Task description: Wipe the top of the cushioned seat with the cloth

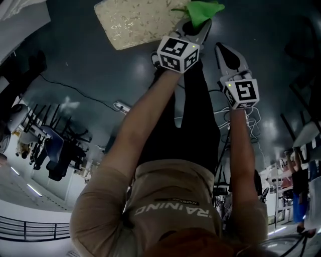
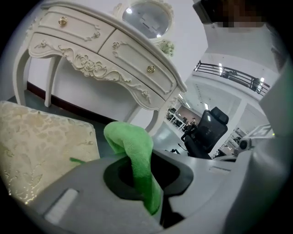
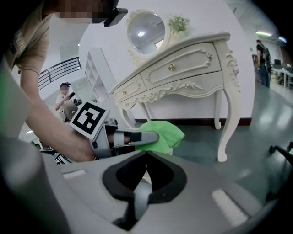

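The cushioned seat (image 1: pixel 135 22) has a pale, gold-patterned top and lies at the head view's upper edge. It also fills the left of the left gripper view (image 2: pixel 41 146). My left gripper (image 1: pixel 198 24) is shut on a bright green cloth (image 1: pixel 203 10), held just off the seat's right edge. In its own view the cloth (image 2: pixel 132 146) sticks up out of the closed jaws of the left gripper (image 2: pixel 139 160). My right gripper (image 1: pixel 224 49) hangs to the right, apart from the seat. It is shut with nothing in it (image 3: pixel 145 154), and its view faces the cloth (image 3: pixel 165 133).
An ornate white dressing table (image 2: pixel 100 50) with a round mirror (image 3: pixel 145 29) stands behind the seat. A black office chair (image 2: pixel 206 132) is further off. Cables and a power strip (image 1: pixel 122 107) lie on the dark glossy floor (image 1: pixel 75 60).
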The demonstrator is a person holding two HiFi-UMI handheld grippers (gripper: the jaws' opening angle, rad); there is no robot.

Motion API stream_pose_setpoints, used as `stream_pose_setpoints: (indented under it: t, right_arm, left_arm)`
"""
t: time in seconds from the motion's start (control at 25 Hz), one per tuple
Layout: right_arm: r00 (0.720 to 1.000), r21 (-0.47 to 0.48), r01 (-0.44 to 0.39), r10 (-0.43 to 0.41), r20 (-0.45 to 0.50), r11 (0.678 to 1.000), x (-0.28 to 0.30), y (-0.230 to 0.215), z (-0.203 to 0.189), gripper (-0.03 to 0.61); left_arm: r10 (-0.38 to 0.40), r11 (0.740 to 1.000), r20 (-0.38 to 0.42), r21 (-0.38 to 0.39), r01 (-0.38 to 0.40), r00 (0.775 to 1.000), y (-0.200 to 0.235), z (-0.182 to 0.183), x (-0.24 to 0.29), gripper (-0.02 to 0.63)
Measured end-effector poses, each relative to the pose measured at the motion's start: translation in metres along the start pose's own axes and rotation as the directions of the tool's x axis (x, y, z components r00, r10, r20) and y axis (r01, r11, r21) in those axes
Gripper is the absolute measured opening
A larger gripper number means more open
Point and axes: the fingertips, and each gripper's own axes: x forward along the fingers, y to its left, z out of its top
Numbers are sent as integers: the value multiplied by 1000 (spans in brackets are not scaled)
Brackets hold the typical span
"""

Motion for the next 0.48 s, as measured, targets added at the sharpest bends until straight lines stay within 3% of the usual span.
stream_pose_setpoints:
  t: [0.24, 0.48]
  right_arm:
    - [998, -78, -57, 57, -6, 995, 8, 71, 2, 2]
    - [994, -126, -112, 109, -27, 986, 32, 155, 7, 2]
  left_arm:
    - [31, 999, 42, -10, -31, 999, 24, 7, -82, 48]
    - [118, 993, 94, 5, -119, 989, 83, 24, -198, 48]
